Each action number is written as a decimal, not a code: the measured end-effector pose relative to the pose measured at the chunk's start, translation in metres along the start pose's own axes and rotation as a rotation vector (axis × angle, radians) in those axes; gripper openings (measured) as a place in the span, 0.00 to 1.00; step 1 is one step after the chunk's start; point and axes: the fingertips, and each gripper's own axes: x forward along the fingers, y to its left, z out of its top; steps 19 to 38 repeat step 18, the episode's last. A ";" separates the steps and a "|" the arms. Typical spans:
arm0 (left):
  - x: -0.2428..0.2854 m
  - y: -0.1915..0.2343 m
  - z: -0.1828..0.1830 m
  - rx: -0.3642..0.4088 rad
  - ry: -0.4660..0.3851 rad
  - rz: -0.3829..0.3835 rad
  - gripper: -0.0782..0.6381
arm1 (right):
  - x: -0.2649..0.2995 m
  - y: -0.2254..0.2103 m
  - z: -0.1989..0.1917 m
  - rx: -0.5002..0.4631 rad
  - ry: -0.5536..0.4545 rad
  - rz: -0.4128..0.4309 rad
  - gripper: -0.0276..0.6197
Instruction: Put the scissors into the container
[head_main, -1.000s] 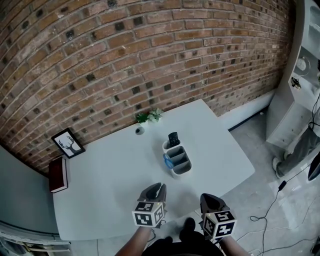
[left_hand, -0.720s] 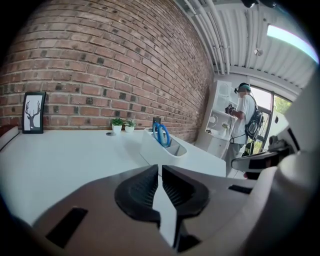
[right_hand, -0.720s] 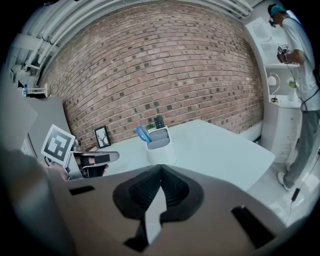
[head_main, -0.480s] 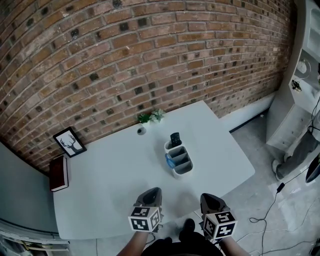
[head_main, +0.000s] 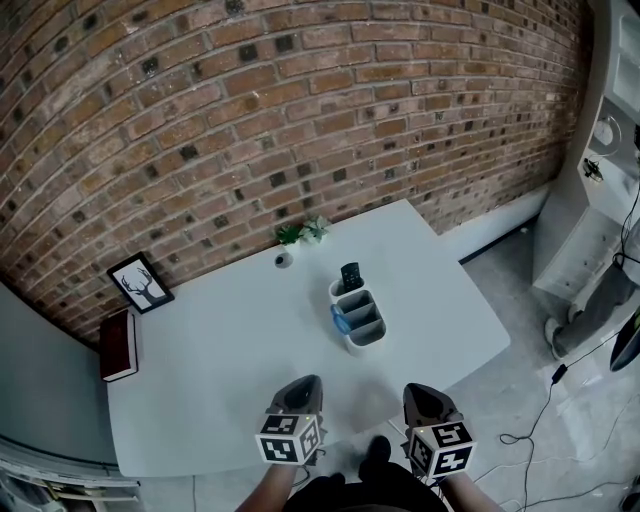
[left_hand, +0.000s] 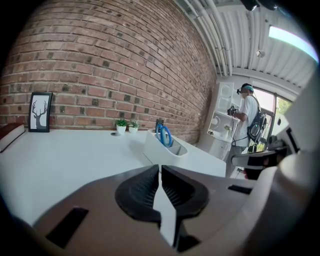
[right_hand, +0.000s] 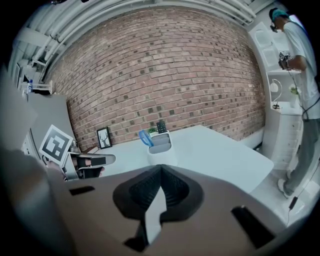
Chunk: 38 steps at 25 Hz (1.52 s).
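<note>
The blue-handled scissors (head_main: 339, 321) stand in the white three-part container (head_main: 362, 330) at the middle of the white table (head_main: 220, 350). They also show in the left gripper view as scissors (left_hand: 164, 135) in the container (left_hand: 161, 151), and in the right gripper view as scissors (right_hand: 145, 138) in the container (right_hand: 161, 147). My left gripper (head_main: 302, 384) hangs over the table's near edge, shut and empty. My right gripper (head_main: 420, 391) hovers just off that edge, also shut with nothing in it. Both are well short of the container.
A black remote (head_main: 348, 277) stands in the container's far part. Two small potted plants (head_main: 300, 233), a little white cup (head_main: 280, 261), a framed deer picture (head_main: 138, 285) and a red book (head_main: 117, 348) sit along the table's far and left sides. White shelves (head_main: 600, 150) and a person (left_hand: 248, 117) are to the right.
My left gripper has drawn back a little toward the near edge and its jaws have come together. The right gripper has hardly moved.
</note>
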 end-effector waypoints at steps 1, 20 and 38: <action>0.000 0.000 0.000 0.003 0.001 0.000 0.14 | 0.000 0.000 0.001 0.000 -0.005 0.003 0.04; -0.005 0.001 0.001 -0.013 0.005 0.026 0.14 | -0.003 -0.002 0.003 -0.003 -0.009 0.017 0.04; -0.005 0.001 0.001 -0.013 0.005 0.026 0.14 | -0.003 -0.002 0.003 -0.003 -0.009 0.017 0.04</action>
